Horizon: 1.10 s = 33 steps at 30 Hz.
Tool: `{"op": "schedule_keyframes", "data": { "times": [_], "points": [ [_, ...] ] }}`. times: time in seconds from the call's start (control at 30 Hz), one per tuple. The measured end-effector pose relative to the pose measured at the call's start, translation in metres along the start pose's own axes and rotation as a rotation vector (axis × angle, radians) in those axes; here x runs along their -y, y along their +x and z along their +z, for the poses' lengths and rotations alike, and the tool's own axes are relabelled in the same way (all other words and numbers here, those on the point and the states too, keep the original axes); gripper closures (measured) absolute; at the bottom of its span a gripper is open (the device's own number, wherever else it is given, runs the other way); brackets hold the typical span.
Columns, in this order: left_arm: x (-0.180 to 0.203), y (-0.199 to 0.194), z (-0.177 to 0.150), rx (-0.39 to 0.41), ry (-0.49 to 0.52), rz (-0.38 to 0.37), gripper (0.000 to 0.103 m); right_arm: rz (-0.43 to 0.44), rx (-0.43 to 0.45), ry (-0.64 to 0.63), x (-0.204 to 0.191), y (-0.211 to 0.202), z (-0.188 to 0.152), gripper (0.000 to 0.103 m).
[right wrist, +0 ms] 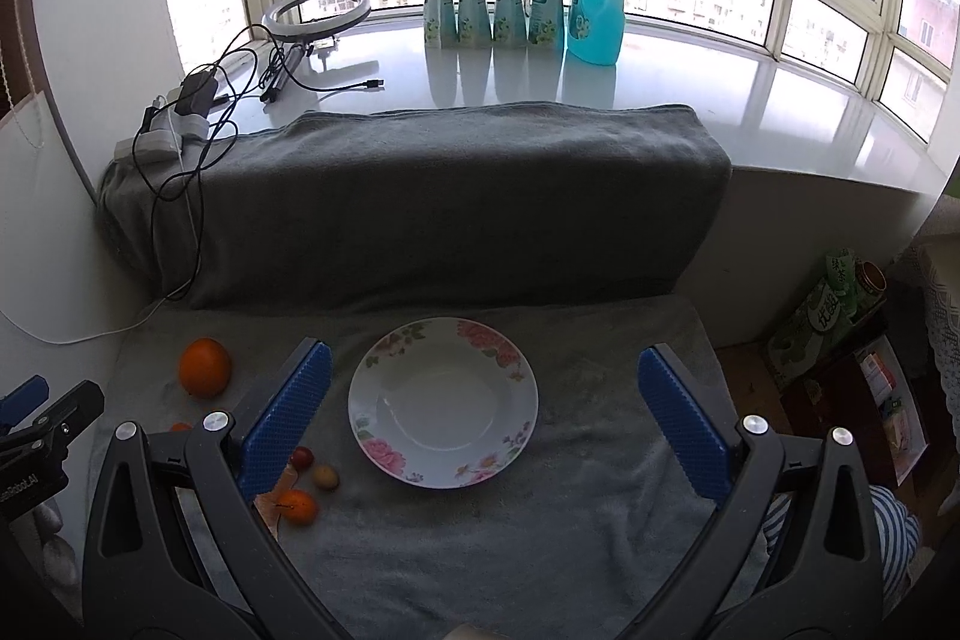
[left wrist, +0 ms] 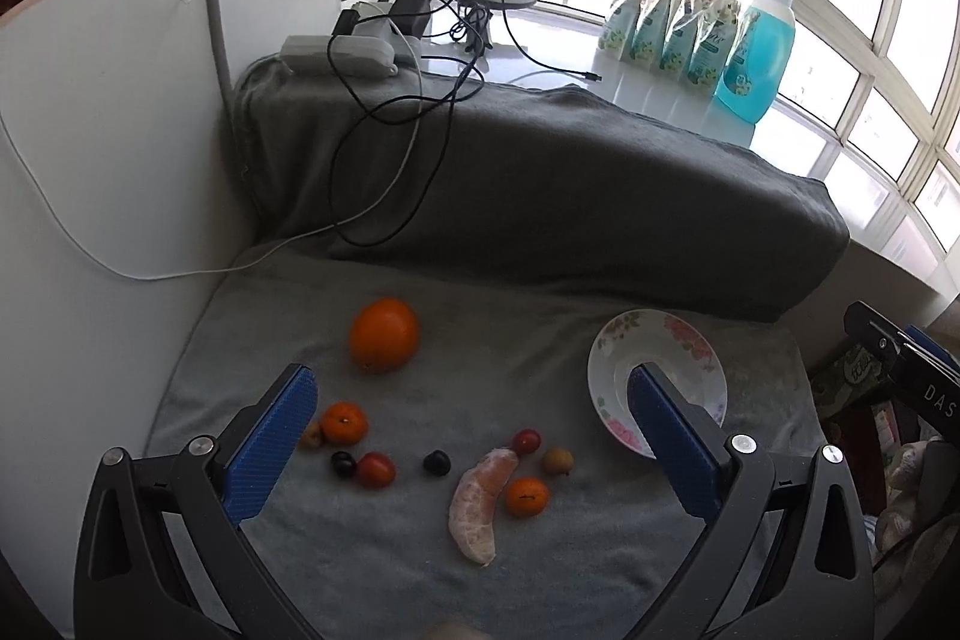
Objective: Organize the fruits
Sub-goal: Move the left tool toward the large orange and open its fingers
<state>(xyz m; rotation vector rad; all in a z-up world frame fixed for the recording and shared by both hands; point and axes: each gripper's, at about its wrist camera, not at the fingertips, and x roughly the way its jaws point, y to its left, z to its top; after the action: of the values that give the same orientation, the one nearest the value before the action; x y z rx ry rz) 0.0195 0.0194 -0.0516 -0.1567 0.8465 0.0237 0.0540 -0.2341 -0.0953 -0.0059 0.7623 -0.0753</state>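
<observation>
Both grippers, left gripper (left wrist: 474,394) and right gripper (right wrist: 485,376), gape empty; fruits lie lower centre, plate (right wrist: 384,370) is bare, so a first pick comes next.

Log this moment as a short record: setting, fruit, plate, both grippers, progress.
setting: grey towel below a window sill
fruit: big orange, peeled segment, small oranges, cherries and tomatoes, all loose on the towel
plate: flowered plate, nothing in it
left gripper: open, above the fruit
right gripper: open, above the plate
progress: no fruit on the plate yet
</observation>
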Motion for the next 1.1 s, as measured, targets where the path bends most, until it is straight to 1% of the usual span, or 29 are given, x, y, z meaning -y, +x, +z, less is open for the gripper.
{"op": "schedule_keyframes", "data": {
  "times": [0.03, 0.1, 0.17, 0.2, 0.33, 0.37, 0.43, 0.5, 0.63, 0.7, 0.77, 0.83, 0.9, 1.0, 1.1],
  "points": [
    [-0.005, 0.003, -0.002, -0.012, -0.01, 0.007, 0.0, 0.018, -0.014, 0.005, -0.001, 0.003, -0.002, 0.0],
    [-0.012, 0.008, -0.007, -0.032, -0.023, 0.017, 0.003, 0.044, -0.03, 0.005, -0.004, 0.012, -0.007, 0.0],
    [-0.021, 0.014, -0.012, -0.06, -0.039, 0.024, 0.007, 0.079, -0.068, 0.012, -0.008, 0.021, -0.011, 0.0],
    [-0.025, 0.017, -0.014, -0.073, -0.049, 0.029, 0.007, 0.091, -0.091, 0.01, -0.009, 0.026, -0.013, 0.0],
    [-0.042, 0.029, -0.022, -0.115, -0.082, 0.031, 0.007, 0.154, -0.134, 0.013, -0.02, 0.043, -0.018, 0.0],
    [-0.046, 0.031, -0.023, -0.119, -0.088, 0.037, 0.014, 0.168, -0.149, 0.007, -0.024, 0.048, -0.018, 0.0],
    [-0.054, 0.037, -0.024, -0.13, -0.1, 0.046, 0.023, 0.188, -0.175, -0.007, -0.032, 0.059, -0.018, 0.0],
    [-0.063, 0.044, -0.023, -0.134, -0.115, 0.047, 0.023, 0.203, -0.193, -0.02, -0.042, 0.069, -0.017, 0.0],
    [-0.08, 0.057, -0.019, -0.159, -0.127, 0.021, 0.023, 0.219, -0.198, -0.042, -0.064, 0.086, -0.015, 0.0],
    [-0.086, 0.064, -0.016, -0.164, -0.131, 0.013, 0.022, 0.244, -0.192, -0.043, -0.076, 0.093, -0.015, 0.0],
    [-0.095, 0.072, -0.014, -0.168, -0.143, 0.001, 0.023, 0.283, -0.203, -0.033, -0.088, 0.104, -0.013, 0.0],
    [-0.103, 0.082, -0.011, -0.191, -0.151, -0.006, 0.023, 0.343, -0.242, -0.02, -0.099, 0.117, -0.01, 0.0],
    [-0.108, 0.089, -0.01, -0.185, -0.143, -0.005, 0.024, 0.382, -0.275, -0.029, -0.114, 0.129, -0.006, 0.0],
    [-0.114, 0.102, -0.009, -0.194, -0.141, -0.062, 0.025, 0.416, -0.317, -0.045, -0.137, 0.145, -0.001, 0.0],
    [-0.119, 0.116, -0.012, -0.209, -0.142, -0.101, 0.025, 0.45, -0.382, -0.018, -0.153, 0.166, 0.0, 0.0]
  ]
}}
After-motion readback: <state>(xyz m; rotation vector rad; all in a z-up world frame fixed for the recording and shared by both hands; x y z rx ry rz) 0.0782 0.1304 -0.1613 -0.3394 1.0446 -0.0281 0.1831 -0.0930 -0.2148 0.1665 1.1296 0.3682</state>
